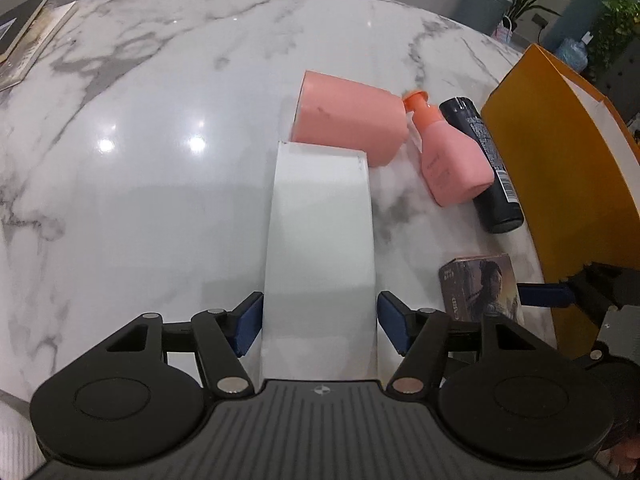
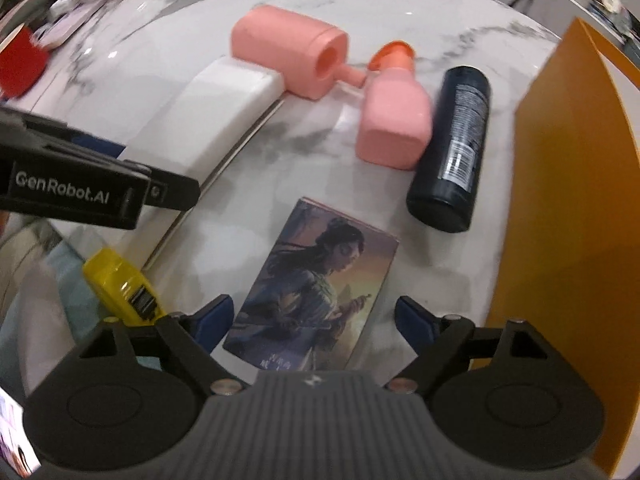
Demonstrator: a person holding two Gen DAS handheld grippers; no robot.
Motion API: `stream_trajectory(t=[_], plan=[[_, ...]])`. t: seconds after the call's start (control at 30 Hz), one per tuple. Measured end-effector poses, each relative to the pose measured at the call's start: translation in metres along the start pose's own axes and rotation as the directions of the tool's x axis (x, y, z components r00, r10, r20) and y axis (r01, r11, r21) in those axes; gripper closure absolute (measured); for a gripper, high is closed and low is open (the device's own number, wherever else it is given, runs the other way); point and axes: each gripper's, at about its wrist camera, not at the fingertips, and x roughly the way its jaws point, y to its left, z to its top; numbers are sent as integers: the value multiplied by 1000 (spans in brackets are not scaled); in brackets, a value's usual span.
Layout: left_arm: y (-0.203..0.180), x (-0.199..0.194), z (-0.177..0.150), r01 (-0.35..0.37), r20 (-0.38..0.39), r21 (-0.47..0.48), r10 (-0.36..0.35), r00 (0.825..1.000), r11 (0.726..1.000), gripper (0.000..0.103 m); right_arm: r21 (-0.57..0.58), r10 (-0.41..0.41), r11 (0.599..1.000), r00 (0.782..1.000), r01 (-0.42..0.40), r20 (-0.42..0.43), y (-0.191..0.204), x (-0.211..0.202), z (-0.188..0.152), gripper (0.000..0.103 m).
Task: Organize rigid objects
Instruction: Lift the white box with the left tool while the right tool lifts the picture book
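The left gripper [image 1: 320, 322] straddles the near end of a long white box [image 1: 320, 232] lying on the marble counter [image 1: 160, 120]; its blue pads stand just clear of the box sides, jaws apart. The right gripper [image 2: 314, 320] hangs spread wide over an illustrated card box [image 2: 316, 284], touching neither side. Beyond the white box lie a large pink bottle [image 1: 348, 118], a small pink pump bottle [image 1: 448, 152] and a black can [image 1: 488, 168], the can nearest the counter's right edge beside an orange box [image 1: 560, 152]. A yellow object [image 2: 120, 286] sits off the near edge.
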Motion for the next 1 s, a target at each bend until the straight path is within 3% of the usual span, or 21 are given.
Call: stream_trajectory(t=[0.17,0.47,0.73,0.9,0.93,0.97,1.0], plan=[[-8,4,1,-41,31,66,39,999,997,25,96,-7,995,1000,5,21,-7,2,4,14],[-29,13,-2,-156,58,173,148,987,972,13,83,-45,996,998,40,54,2,3,2,15],[-30,15,-6,-156,80,155,145,986,976,6,96,-54,994,995,46,78,1,-3,-8,23],[-32,14,-6,-162,88,144,150,985,976,6,94,-55,994,994,46,96,2,-8,-13,32],[-32,14,-6,-161,86,143,150,985,976,11,87,-52,995,993,43,103,4,-9,-13,39],[-32,13,-5,-148,84,147,137,987,978,15,79,-54,996,993,45,108,5,-11,-14,39],[-32,11,-4,-153,90,151,140,986,977,27,84,-54,995,993,45,108,5,-11,-14,39]])
